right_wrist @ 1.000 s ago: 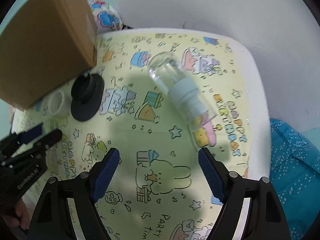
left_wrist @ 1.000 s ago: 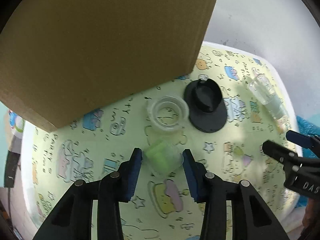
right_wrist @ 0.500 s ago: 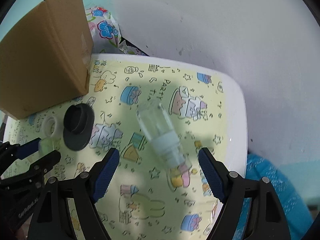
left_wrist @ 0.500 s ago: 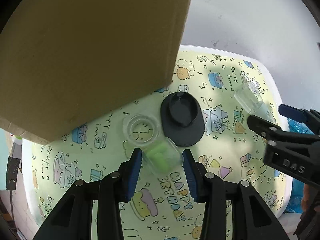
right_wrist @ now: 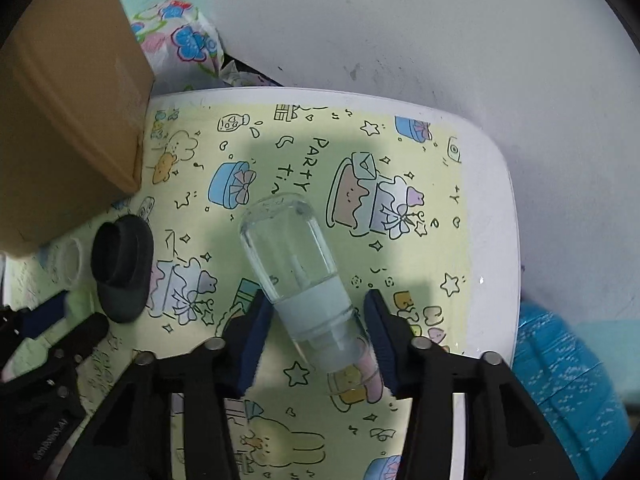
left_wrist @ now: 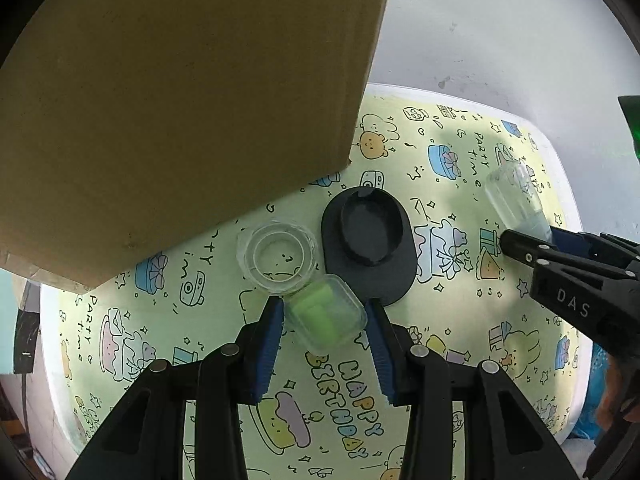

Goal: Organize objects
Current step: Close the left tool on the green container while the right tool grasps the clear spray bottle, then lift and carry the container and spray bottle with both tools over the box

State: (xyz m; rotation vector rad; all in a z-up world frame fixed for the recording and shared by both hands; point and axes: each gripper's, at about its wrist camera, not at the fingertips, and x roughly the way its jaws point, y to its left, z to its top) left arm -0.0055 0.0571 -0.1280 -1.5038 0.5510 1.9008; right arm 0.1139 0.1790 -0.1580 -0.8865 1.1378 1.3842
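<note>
Brown cardboard box (left_wrist: 172, 112) fills the 10 o'clock part of the left wrist view, standing on the tabletop (left_wrist: 472, 92), white with a pale yellow party-print cover. Clear cylindrical plastic bottle with a pale blue-white collar (right_wrist: 298, 276) lies on its side near the tabletop's middle in the right wrist view, base toward 11 o'clock, cap end toward 5 o'clock. Right claw (right_wrist: 316, 328) straddles the collar, its jaws closing with the bottle between the blue pads; left pad looks to touch, contact at the right pad not clear. Black oval plastic lid-like piece (left_wrist: 368, 246) lies flat at 12 o'clock from the left claw (left_wrist: 324, 334). Clear round shallow plastic container (left_wrist: 278, 256) sits just at 9 o'clock of the black piece. Left claw is clamped on a small clear plastic case with green contents (left_wrist: 326, 318), tilted, overlapping the round container's near edge.
</note>
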